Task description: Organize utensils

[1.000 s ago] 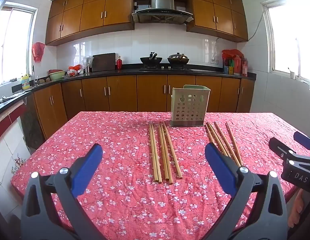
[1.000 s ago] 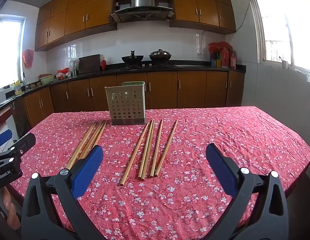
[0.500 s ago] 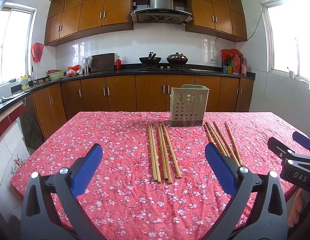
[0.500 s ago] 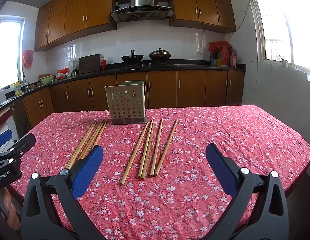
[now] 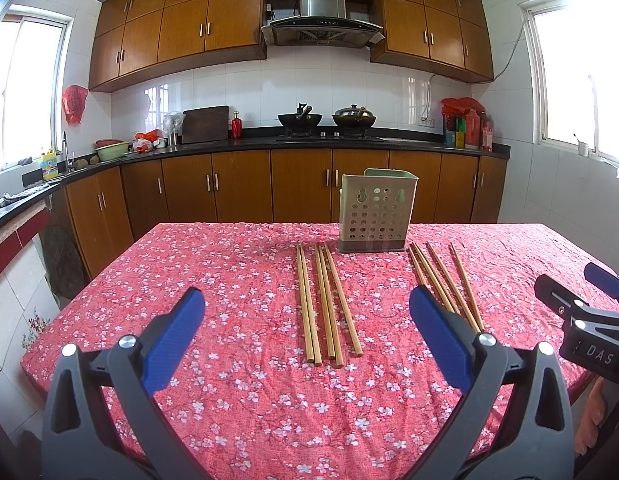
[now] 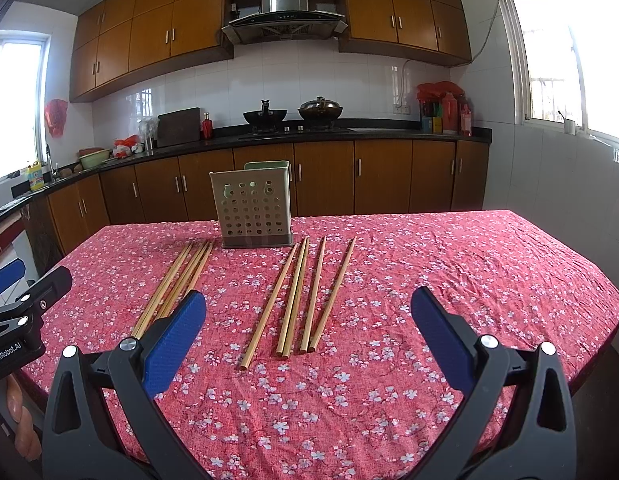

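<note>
**Desk:** Chopsticks first. Where do they lie?

**Photographer:** Two groups on the red floral tablecloth point(image 5: 245, 360), both flat, thin ends pointing toward the perforated utensil holder point(image 5: 375, 216) at the far middle of the table. The left group of chopsticks point(image 5: 325, 304) sits close together just left of the holder's base; the right group of chopsticks point(image 6: 305, 296) fans out a little more, just right of it. None is in the holder (as far as its open top shows from these low angles).

**Desk:** And the claws?

**Photographer:** The left gripper point(image 5: 305, 316) hangs above the near part of the table with its blue pads spread wide and nothing between them, the left group lying almost on its centre line. The right gripper point(image 6: 307, 316) is likewise spread and empty, facing the right group. Each shows at the edge of the other's view, well apart.

**Desk:** So which step is this?

**Photographer:** I'd judge the very start: nothing sorted yet, both hands poised for a first pick.

**Desk:** What does the next move call for?

**Photographer:** Probably a descent onto one group, jaws straddling the sticks across their length, then a close low enough to catch thin round wood lying on wrinkled cloth. After that, tipping them upright to drop into the holder (a narrow mouth, so alignment matters).
</note>
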A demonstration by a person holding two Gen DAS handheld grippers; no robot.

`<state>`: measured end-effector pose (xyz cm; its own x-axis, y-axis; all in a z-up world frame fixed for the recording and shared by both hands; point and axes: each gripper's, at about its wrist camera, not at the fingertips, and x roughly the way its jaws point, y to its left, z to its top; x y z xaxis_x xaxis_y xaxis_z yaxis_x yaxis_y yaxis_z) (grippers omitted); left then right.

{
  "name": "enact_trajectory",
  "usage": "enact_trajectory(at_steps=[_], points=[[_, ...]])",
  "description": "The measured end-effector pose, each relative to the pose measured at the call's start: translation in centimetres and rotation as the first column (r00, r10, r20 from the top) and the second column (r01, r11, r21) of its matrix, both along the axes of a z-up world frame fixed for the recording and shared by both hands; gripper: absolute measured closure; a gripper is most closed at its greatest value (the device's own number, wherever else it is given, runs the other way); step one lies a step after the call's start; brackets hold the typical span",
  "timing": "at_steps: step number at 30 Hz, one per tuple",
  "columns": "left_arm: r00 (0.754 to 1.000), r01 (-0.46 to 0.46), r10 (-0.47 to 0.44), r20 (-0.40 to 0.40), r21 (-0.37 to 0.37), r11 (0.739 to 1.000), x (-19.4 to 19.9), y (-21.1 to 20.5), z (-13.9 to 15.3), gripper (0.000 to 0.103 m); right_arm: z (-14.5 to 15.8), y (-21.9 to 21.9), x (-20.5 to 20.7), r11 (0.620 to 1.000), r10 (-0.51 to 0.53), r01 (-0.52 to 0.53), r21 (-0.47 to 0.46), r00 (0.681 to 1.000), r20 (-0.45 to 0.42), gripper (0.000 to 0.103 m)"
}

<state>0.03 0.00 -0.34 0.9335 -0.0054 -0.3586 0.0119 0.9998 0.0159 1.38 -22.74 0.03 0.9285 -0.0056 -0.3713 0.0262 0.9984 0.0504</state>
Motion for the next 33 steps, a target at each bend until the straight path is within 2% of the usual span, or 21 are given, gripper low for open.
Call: enact_trajectory(at_steps=[33], points=[[1.0, 0.001, -0.001, -0.003, 0.0, 1.0, 0.17, -0.17, -0.37, 0.004, -0.25, -0.23, 0.1, 1.0, 0.0, 0.0, 0.003, 1.0, -0.003, 0.002]])
